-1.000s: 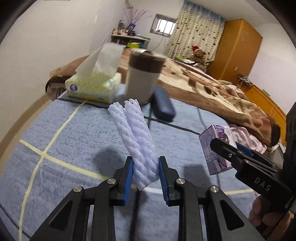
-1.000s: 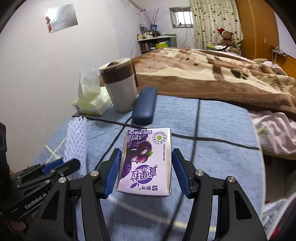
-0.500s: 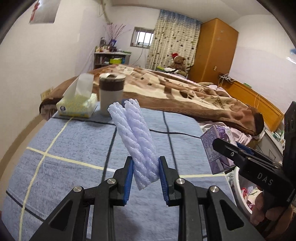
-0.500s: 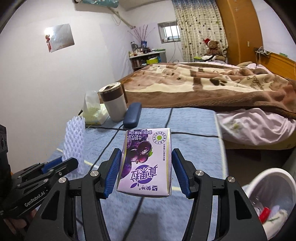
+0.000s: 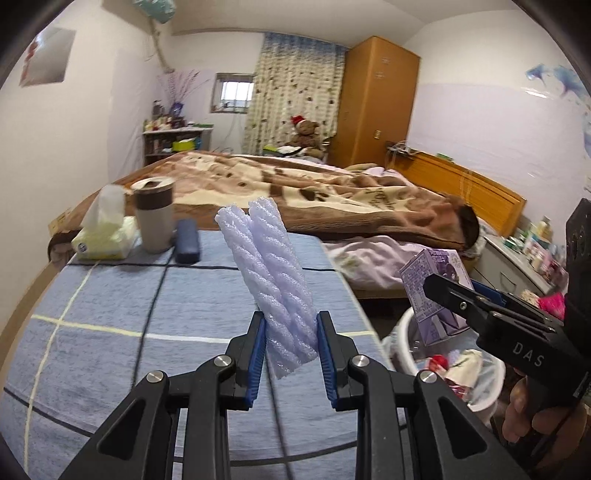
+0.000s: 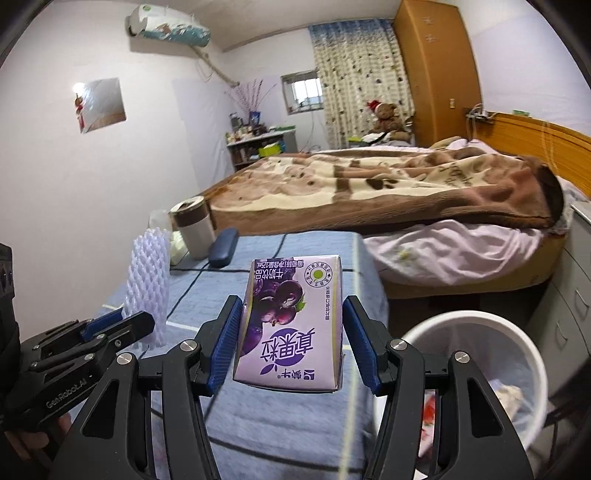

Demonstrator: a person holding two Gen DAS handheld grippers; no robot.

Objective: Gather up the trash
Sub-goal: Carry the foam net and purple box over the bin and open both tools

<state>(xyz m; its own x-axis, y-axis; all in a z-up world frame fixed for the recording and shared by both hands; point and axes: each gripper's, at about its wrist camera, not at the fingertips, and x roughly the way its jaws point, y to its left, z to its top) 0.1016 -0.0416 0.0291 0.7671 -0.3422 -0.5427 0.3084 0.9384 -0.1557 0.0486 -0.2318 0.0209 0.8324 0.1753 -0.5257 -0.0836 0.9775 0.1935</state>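
We carry trash beside the white bin (image 6: 465, 321) | left gripper (image 5: 291, 354) pinching foam net (image 5: 269, 273) | right gripper (image 6: 291, 347) clamping milk carton (image 6: 291, 325) | early release risks missing bin.

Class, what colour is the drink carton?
Purple, with dark berries, on the drink carton; right wrist view shows it best.

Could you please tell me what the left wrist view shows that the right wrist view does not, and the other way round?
Only the left wrist view shows the dolphin wall decal and the bedside clutter. Only the right wrist view shows the air conditioner and the carton's printed grape face. Both show the foam fruit net in the left tongs, the purple drink carton in the right tongs, the white trash bin, the cup and the bed.
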